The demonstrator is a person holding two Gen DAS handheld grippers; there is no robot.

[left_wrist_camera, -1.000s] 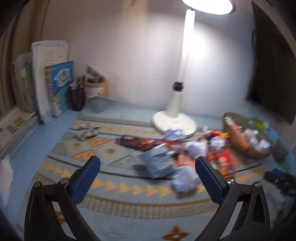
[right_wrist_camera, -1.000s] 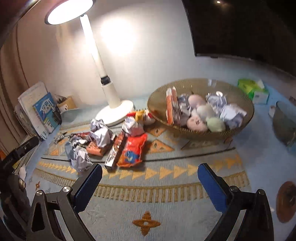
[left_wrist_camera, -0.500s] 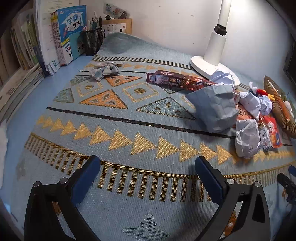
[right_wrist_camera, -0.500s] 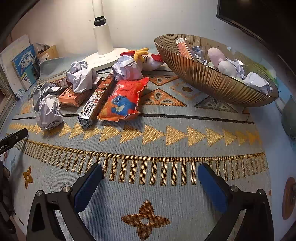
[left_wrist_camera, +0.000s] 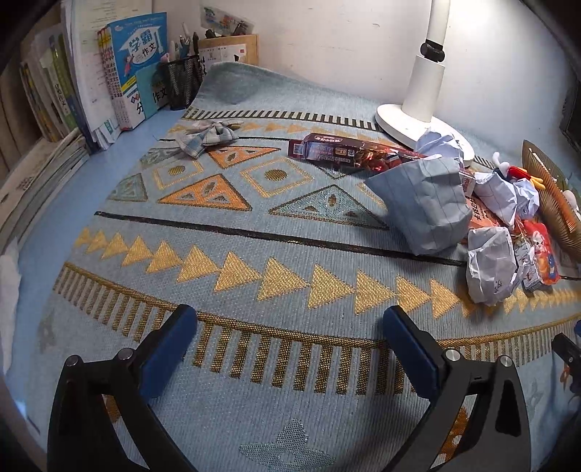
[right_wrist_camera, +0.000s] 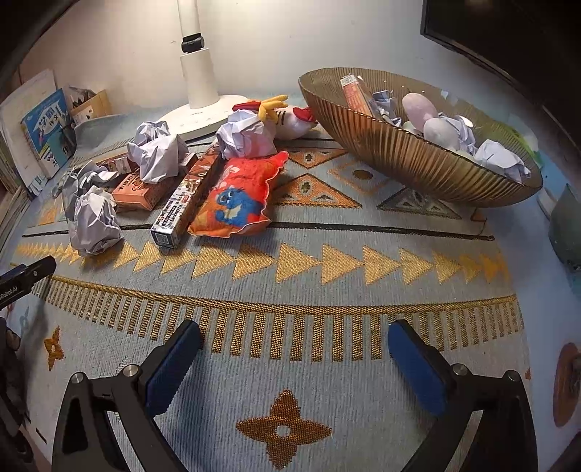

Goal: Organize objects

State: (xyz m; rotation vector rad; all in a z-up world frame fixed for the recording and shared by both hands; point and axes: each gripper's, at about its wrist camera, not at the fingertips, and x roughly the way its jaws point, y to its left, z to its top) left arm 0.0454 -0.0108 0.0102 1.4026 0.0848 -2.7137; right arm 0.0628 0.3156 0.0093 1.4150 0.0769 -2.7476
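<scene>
A gold ribbed bowl [right_wrist_camera: 410, 152] at the right holds paper balls, soft eggs and a box. Left of it on the patterned mat lie crumpled paper balls [right_wrist_camera: 95, 221], a red snack bag [right_wrist_camera: 236, 196], a long box [right_wrist_camera: 185, 203], an orange box [right_wrist_camera: 145, 188] and a plush chicken [right_wrist_camera: 287, 116]. In the left wrist view I see a blue-grey crumpled paper [left_wrist_camera: 428, 203], a white paper ball [left_wrist_camera: 490, 268], a dark long box [left_wrist_camera: 345, 152] and a fabric bow [left_wrist_camera: 210, 136]. My left gripper [left_wrist_camera: 288, 326] and right gripper [right_wrist_camera: 294, 339] are open, empty, low over the mat's near edge.
A white desk lamp base [left_wrist_camera: 417, 119] stands at the back. Books [left_wrist_camera: 123, 72] and a mesh pen holder [left_wrist_camera: 181, 83] line the back left. A dark monitor [right_wrist_camera: 508, 32] hangs behind the bowl. A grey-green container [right_wrist_camera: 566, 225] sits at the far right.
Both grippers have dropped and tilted down toward the mat over the last second, then nearly settled. The objects have not moved. Both stay open.
</scene>
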